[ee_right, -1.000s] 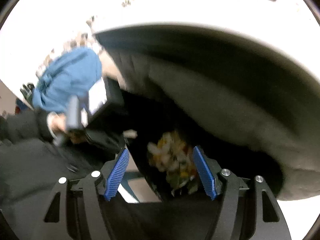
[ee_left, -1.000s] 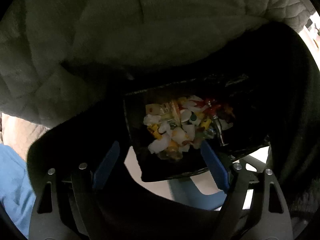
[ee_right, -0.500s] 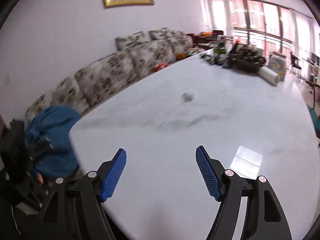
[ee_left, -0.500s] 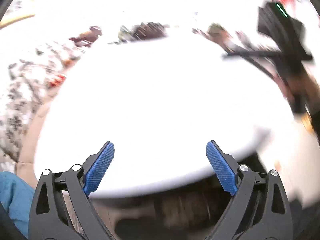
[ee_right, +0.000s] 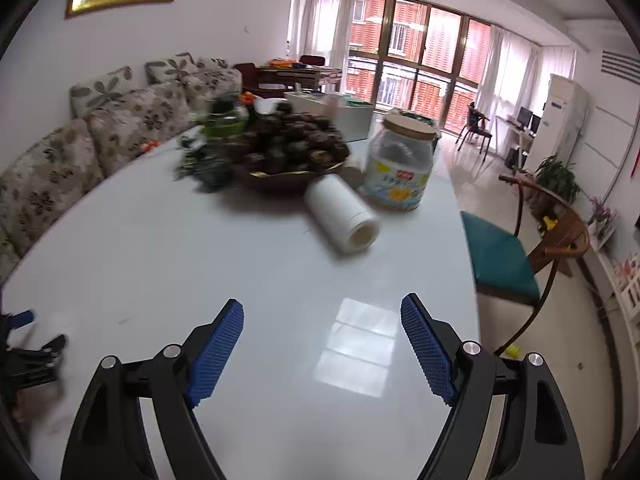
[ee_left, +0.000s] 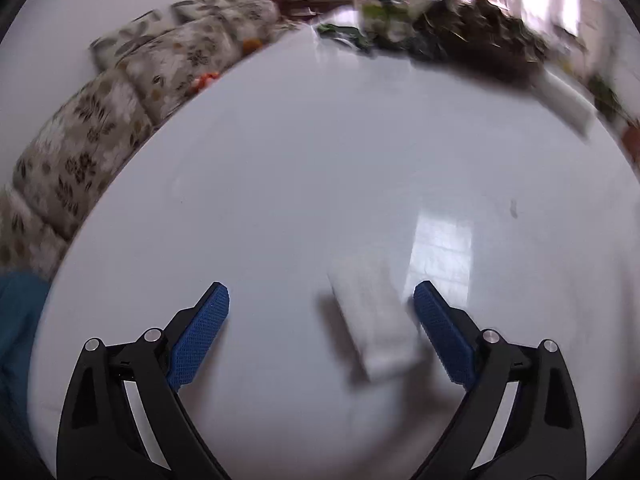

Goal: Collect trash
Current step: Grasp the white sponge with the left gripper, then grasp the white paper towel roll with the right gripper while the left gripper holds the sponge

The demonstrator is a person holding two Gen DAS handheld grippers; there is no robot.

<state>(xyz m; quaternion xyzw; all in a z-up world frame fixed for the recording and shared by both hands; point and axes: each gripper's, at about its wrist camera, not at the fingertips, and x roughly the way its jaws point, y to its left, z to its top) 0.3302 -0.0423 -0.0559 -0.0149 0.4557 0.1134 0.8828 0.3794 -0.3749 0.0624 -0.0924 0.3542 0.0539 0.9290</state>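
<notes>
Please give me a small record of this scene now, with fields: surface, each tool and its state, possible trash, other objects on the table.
surface: white glossy table
left tool: open, above the table, holds nothing
right tool: open, holds nothing
possible trash: blurred white flat piece lying between the left tool's fingers, untouched
other objects: white roll on its side; clear jar upright; bowl of dark round items

Blue-padded black tongs, white table, floral sofa, teal chair.
</notes>
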